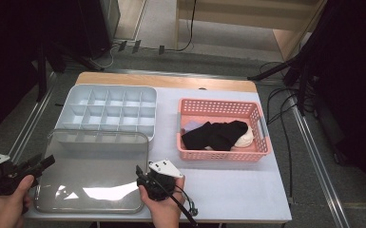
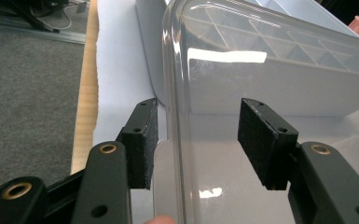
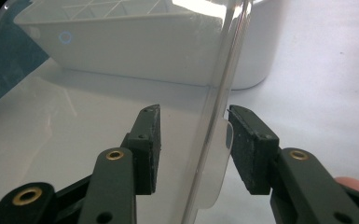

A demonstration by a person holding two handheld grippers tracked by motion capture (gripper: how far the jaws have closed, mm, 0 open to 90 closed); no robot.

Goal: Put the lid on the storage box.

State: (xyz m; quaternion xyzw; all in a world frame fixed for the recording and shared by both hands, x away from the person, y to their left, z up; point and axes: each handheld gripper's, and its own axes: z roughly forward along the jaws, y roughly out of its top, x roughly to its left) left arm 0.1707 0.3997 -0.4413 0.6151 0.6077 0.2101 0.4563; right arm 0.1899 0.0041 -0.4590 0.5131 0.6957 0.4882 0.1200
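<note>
Left gripper (image 1: 47, 163) straddling the left edge of the clear lid (image 1: 92, 185), jaws apart, rim passing between the pads but, in the left gripper view, a gap showing on both sides, so no squeeze yet. Left pad (image 2: 145, 142) sitting outside the rim over a small tab, right pad over the lid's top face. Resting, it seems, at the near left of the table (image 1: 233, 190), poised to take hold there because the tab gives something to pinch.

Lid lying flat, its far edge overlapping the near row of the pale divided tray (image 1: 108, 111); probably being shifted onto or off that tray, hence a hand at each side to keep it level.

Right gripper (image 1: 139, 172) mirroring this at the lid's right edge, also standing open. Right gripper view showing the rim (image 3: 214, 121) running up between the jaws, nearer the right pad (image 3: 251, 147), the tab just beside that pad; contact hard to judge, no clamping evident.

Farther right, pink basket (image 1: 264, 137) holding black socks (image 1: 214, 134) and something white (image 1: 245, 137), well apart from the hands, likely waiting to be sorted into the compartments.
</note>
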